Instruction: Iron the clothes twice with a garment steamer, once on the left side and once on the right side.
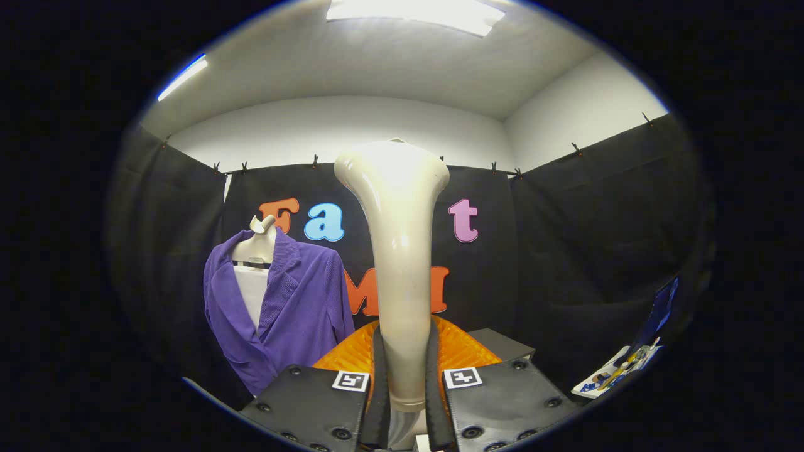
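The gripper [402,376] was clamped on the garment steamer [397,263], both fingers pressing its handle, the head rising upright at twelve o'clock. The purple jacket [295,307], hung on a mannequin [256,248], stood at ten o'clock, well apart from the steamer. No pass had apparently begun; the next move called for carrying the head leftward to the fabric. Black cloth [597,251] walled the booth beneath a lit white ceiling [389,69].

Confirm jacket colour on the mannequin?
Purple jacket, seen in the gripper view, beyond the fingers gripping the steamer.
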Demonstrator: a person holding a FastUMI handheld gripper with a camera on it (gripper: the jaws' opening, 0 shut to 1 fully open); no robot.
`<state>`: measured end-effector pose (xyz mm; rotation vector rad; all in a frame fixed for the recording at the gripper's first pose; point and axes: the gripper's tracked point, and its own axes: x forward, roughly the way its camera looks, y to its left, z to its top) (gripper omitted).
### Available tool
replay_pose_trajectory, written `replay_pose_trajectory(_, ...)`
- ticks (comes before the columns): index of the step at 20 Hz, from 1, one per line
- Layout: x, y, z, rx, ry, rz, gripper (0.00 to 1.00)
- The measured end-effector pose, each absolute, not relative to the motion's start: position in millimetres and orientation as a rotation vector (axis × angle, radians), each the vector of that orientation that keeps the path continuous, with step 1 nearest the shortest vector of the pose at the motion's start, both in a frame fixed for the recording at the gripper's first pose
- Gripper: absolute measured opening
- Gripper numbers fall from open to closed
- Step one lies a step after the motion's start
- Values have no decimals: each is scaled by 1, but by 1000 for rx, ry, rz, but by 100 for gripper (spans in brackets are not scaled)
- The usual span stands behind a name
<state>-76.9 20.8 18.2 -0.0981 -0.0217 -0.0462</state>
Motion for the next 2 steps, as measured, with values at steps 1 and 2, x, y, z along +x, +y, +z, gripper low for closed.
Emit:
replay_pose_trajectory(1, -76, 24, 19, -96, -24, -40, 30)
replay_pose_trajectory(2, -73, 30, 19, -94, -27, -36, 30)
